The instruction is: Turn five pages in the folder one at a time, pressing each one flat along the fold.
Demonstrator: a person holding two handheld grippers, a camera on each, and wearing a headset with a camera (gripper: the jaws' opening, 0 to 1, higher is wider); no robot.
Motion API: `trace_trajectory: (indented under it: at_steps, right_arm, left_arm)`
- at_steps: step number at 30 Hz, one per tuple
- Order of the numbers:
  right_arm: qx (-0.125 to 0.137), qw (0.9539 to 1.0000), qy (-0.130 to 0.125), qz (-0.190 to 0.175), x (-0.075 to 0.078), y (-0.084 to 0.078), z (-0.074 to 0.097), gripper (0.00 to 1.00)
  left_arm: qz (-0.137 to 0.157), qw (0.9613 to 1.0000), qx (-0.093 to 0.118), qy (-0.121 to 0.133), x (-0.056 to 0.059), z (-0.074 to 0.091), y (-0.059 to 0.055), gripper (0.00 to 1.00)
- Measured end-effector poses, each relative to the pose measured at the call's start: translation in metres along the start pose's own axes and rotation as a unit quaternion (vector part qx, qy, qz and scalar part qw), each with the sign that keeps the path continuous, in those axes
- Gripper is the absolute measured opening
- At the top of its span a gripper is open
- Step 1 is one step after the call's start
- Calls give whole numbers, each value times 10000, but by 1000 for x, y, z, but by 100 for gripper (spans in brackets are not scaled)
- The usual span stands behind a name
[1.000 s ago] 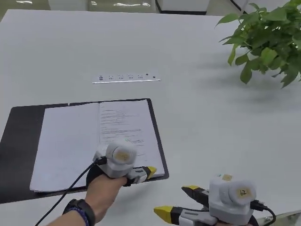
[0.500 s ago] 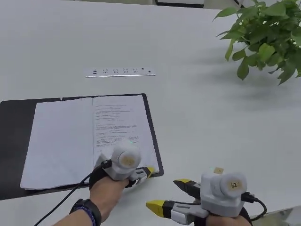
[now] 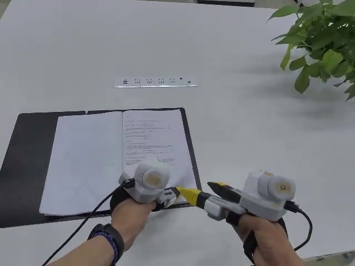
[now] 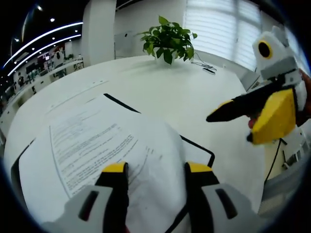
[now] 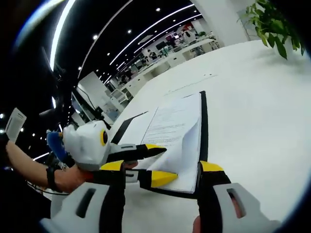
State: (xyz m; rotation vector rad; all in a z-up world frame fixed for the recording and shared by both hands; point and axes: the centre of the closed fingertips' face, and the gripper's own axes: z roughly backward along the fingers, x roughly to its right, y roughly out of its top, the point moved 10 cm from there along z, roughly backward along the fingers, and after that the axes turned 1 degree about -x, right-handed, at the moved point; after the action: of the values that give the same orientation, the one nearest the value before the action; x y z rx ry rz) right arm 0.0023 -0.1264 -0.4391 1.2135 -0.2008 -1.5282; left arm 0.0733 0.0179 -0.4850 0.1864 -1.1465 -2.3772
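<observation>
Near edge: left gripper has its jaws released and spread, sitting over the near right corner of the printed page. The paper shows in the gap between them and nothing is pinched. Cannot tell if the tips touch the paper. A black cable runs back from it past a dark wristband on that arm.

Right gripper is just beside it, coming in from the right. Its jaws are also released, wide apart and holding nothing. In the right gripper view, one yellow tip of the left gripper lies between the right one's own jaws. In the head view the two sets of tips are almost touching at the folder's near right corner.

Folder is black, open and lying flat on the white table, left of centre. The blank page is left of the fold and the printed one is right of it. Bare black cover shows on the far left.

Beyond the folder, a socket strip is set in the tabletop. Far right: a green plant.
</observation>
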Motion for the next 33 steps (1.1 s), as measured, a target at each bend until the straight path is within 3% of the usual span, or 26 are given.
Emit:
trace_trajectory:
  at_steps: [5,7,11,16,22,27,29,31,33]
  right_arm:
    - [-16,9997,43,-223,11,6,-32,57]
    - [23,9991,213,-359,9,7,-42,57]
    - [-227,9988,286,-338,7,3,-56,56]
    - [-87,9974,469,-539,2,-2,-53,53]
    - [-27,9968,468,-645,0,-10,-45,45]
    - [-54,9964,431,-725,-1,-15,-41,36]
    - [9,9953,364,-895,-1,-16,-39,27]
    - [262,9925,283,-1160,2,-15,-38,14]
    - [358,9911,264,-1257,2,-15,-36,7]
  left_arm:
    - [46,10000,7,-3,-1,3,-1,46]
    - [-41,10000,-48,-53,-1,5,-3,47]
    - [-60,9999,-98,-89,-6,12,-8,46]
    - [-46,9999,-110,-101,-6,20,-14,47]
    - [83,9999,-43,-96,-3,26,-19,50]
    - [153,9997,-109,-124,6,31,-19,55]
    - [161,9997,-120,-130,8,35,-19,57]
    - [196,9997,-96,-130,10,41,-18,60]
    - [390,9991,-33,-166,11,49,-18,62]
